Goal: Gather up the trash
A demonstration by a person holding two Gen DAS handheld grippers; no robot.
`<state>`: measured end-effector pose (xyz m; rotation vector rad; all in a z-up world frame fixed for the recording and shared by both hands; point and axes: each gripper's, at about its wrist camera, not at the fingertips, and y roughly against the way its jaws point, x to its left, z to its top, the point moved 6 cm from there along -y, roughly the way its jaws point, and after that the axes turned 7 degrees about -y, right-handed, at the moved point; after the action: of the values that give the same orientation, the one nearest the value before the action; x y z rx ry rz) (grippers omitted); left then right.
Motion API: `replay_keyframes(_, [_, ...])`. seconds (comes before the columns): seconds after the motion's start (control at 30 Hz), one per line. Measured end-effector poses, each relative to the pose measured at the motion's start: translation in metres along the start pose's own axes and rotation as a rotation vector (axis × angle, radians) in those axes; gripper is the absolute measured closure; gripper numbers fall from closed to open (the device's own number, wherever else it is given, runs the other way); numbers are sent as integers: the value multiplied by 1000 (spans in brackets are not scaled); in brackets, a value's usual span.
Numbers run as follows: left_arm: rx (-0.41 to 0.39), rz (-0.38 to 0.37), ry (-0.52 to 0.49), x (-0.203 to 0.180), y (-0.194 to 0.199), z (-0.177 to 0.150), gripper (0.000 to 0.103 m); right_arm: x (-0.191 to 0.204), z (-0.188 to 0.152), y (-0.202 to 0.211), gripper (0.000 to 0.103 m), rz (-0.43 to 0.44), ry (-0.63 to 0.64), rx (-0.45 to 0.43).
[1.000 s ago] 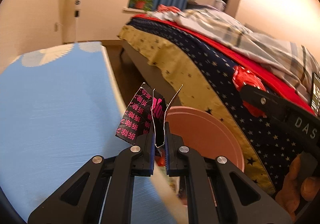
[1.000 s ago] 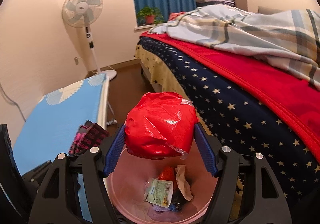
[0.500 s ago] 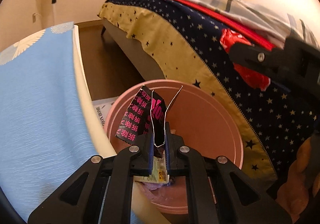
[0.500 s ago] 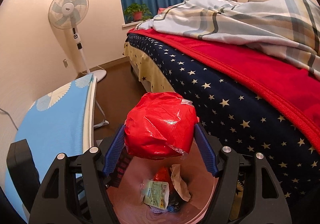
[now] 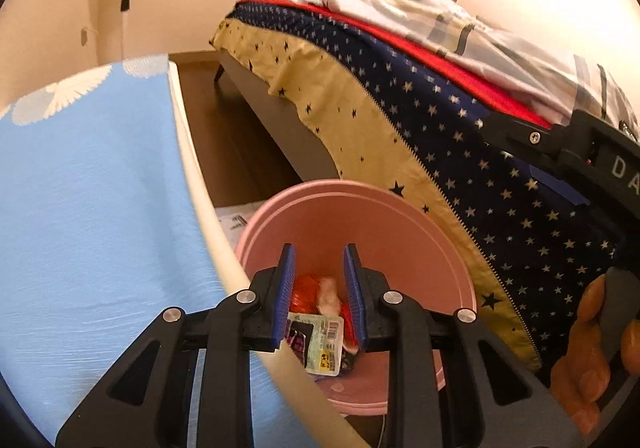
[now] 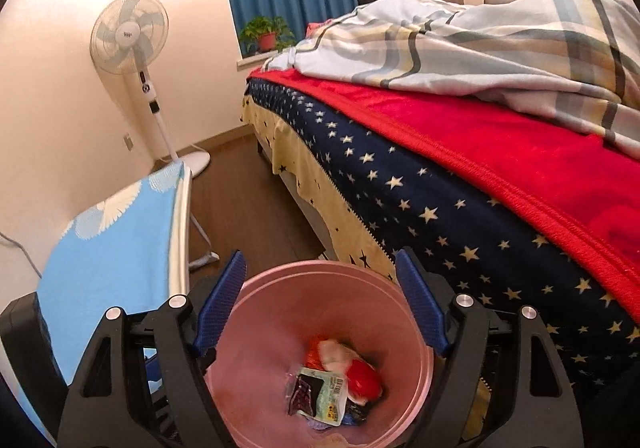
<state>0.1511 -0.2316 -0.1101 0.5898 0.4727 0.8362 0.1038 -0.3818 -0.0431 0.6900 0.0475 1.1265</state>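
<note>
A pink bin (image 5: 380, 232) stands on the floor between the ironing board and the bed. My left gripper (image 5: 319, 252) hovers over its near edge; its jaws are opening and hold nothing. Down in the bin lie a crumpled red wrapper (image 5: 305, 290), a black and pink wrapper (image 5: 298, 340) and a green and white packet (image 5: 326, 344). My right gripper (image 6: 320, 260) hangs above the pink bin (image 6: 256, 348), jaws still widening, nothing between them. The red wrapper (image 6: 362, 378), the black and pink wrapper (image 6: 304, 394) and the packet (image 6: 330, 394) lie at the bottom.
An ironing board with a blue cover (image 5: 88, 208) runs along the left, its edge close to the bin. The bed with a starry cover (image 5: 400, 120) borders the right. A standing fan (image 6: 128, 36) is by the far wall. A hand (image 5: 592, 328) shows at lower right.
The black and pink wrapper has left the left gripper and the red wrapper has left the right one; both now lie in the bin. Both pairs of jaws have widened.
</note>
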Motion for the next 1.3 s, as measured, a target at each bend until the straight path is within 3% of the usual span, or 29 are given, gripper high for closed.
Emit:
replay_keyframes(0.17, [-68, 43, 1, 4, 34, 8, 77, 6, 12, 30, 26, 62, 3, -46])
replay_keyframes(0.23, [-104, 80, -8, 5, 53, 10, 66, 13, 17, 48, 23, 108, 19, -67])
replay_keyframes(0.43, [-183, 163, 9, 12, 103, 12, 45, 32, 29, 112, 6, 254, 83, -146])
replay_keyframes(0.63, [-242, 262, 44, 18, 159, 10, 26, 41, 5, 144, 5, 339, 165, -103])
replay_keyframes(0.8, [-259, 364, 34, 21, 207, 5, 19, 46, -14, 154, 5, 346, 210, -71])
replay_keyframes(1.0, [-236, 472, 70, 34, 246, -29, 10, 57, -50, 151, 5, 321, 262, -18])
replay_keyframes(1.2, [-228, 565, 213, 66, 250, -64, 9, 68, -71, 145, 5, 317, 301, 9])
replay_keyframes(1.3, [-216, 568, 238, 71, 245, -69, 8, 72, -81, 140, 5, 315, 321, 27])
